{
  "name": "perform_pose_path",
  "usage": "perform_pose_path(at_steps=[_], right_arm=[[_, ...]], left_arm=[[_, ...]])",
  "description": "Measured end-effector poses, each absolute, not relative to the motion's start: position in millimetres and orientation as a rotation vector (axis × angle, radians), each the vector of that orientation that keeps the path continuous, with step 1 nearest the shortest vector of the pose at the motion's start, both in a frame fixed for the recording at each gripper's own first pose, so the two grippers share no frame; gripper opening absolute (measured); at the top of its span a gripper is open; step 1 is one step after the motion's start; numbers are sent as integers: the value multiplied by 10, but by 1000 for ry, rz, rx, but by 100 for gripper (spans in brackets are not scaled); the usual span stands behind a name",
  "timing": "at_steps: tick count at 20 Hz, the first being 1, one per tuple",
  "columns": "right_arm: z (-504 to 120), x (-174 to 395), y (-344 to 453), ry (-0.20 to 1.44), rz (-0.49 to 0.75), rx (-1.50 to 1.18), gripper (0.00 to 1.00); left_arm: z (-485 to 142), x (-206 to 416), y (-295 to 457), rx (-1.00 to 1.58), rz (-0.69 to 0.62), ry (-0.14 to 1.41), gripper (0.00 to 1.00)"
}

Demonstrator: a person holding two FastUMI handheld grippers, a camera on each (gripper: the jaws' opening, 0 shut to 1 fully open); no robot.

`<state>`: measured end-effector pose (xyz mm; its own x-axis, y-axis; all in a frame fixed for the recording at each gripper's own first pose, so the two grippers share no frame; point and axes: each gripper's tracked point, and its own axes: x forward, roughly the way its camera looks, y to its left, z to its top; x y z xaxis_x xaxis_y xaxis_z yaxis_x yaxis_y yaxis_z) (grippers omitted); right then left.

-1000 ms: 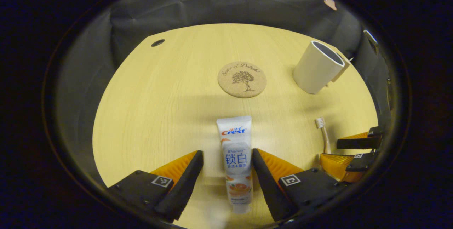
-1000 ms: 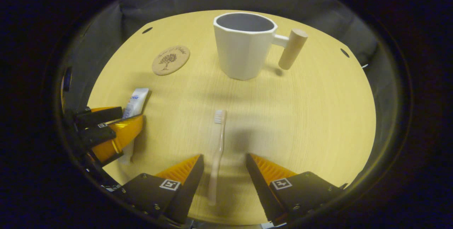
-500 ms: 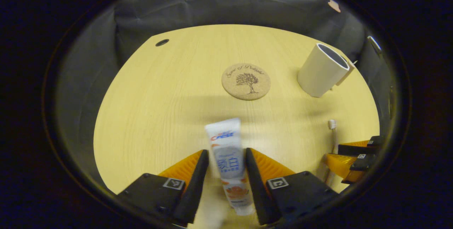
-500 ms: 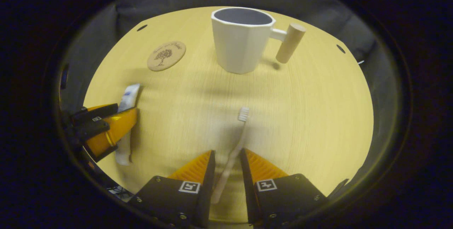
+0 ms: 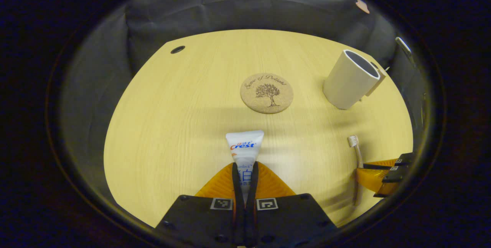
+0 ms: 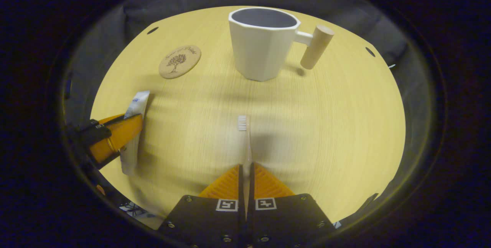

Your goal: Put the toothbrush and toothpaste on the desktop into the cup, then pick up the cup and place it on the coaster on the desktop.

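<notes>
My left gripper is shut on the white toothpaste tube, whose flat end sticks out forward over the wooden desktop. My right gripper is shut on the handle of the pale toothbrush, bristle head pointing toward the cup. The white faceted cup with a wooden peg handle stands upright and empty ahead of the right gripper; it appears in the left gripper view at the right as the cup. The round cork coaster lies ahead of the toothpaste, bare, and appears as the coaster left of the cup.
The left gripper with the tube shows at the left edge of the right gripper view. The right gripper and toothbrush show at the right of the left gripper view. Small cable holes mark the desktop's far corners; black cloth surrounds the desk.
Both grippers went from open around their objects to shut on them: the left closed on the toothpaste tube, the right on the toothbrush handle. The tube and brush straightened between the fingers.
</notes>
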<state>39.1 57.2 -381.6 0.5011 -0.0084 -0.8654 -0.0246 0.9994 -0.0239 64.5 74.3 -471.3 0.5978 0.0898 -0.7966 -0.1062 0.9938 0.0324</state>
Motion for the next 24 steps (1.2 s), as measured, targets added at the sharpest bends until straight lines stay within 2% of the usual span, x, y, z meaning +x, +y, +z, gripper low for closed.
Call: perform_pose_path(at_steps=[7, 17, 20, 22, 24], right_arm=[[-3715, 362, 565, 997, 58, 33, 2], [-2698, 394, 496, 780, 133, 129, 2], [-2371, 570, 507, 739, 166, 191, 2], [-2077, 819, 455, 682, 170, 216, 2], [-1791, 1096, 427, 623, 162, 278, 2]], left_arm=[[-4680, 593, 765, -46, 79, 911, 8], [-4225, 365, 712, -183, 106, 821, 7], [-4052, 232, 690, -204, 116, 793, 6], [-3945, 147, 691, -208, 122, 770, 8], [-3847, 54, 672, -211, 126, 759, 6]])
